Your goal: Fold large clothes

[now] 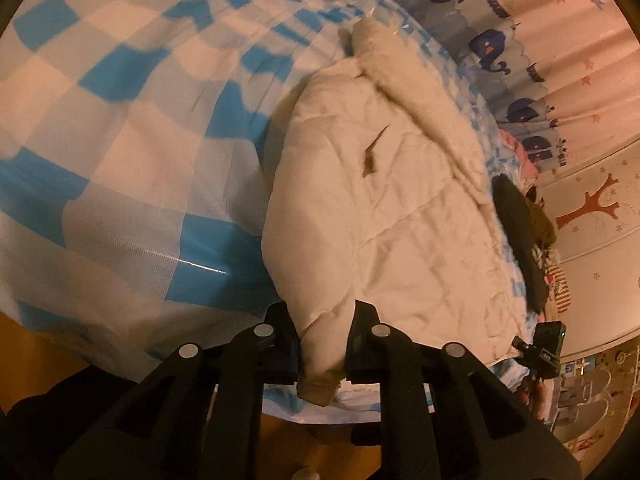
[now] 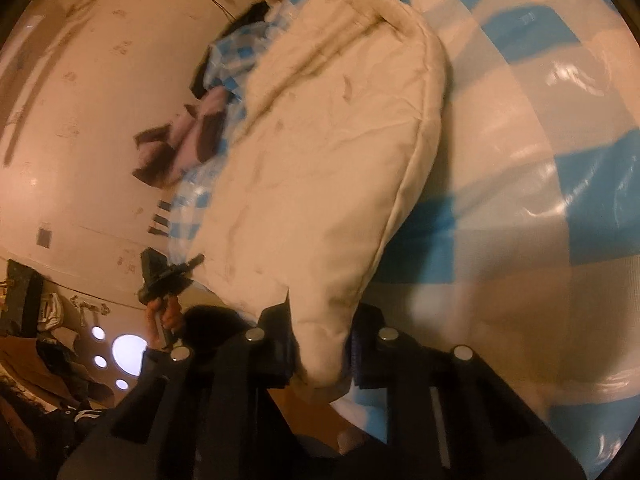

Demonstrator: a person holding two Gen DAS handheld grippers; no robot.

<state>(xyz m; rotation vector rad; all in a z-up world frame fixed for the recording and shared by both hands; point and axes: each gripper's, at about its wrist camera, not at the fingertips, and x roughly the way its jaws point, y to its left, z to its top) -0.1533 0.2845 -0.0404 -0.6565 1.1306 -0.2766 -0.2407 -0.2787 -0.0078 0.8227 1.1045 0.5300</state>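
Note:
A cream quilted padded jacket (image 1: 384, 208) lies on a table covered with a blue and white checked plastic cloth (image 1: 120, 128). My left gripper (image 1: 322, 344) is shut on a corner of the jacket's near hem. My right gripper (image 2: 320, 344) is shut on the other near corner of the same jacket (image 2: 328, 160). Each gripper shows small in the other's view: the right one in the left wrist view (image 1: 540, 354), the left one in the right wrist view (image 2: 168, 276). A sleeve (image 1: 404, 80) lies folded across the jacket's far side.
Dark and striped clothes (image 1: 524, 232) are piled at the table's far edge, also shown in the right wrist view (image 2: 180, 140). A whale-print curtain (image 1: 520, 60) hangs beyond. The checked cloth (image 2: 540, 160) spreads wide beside the jacket. The table's near edge is right under the grippers.

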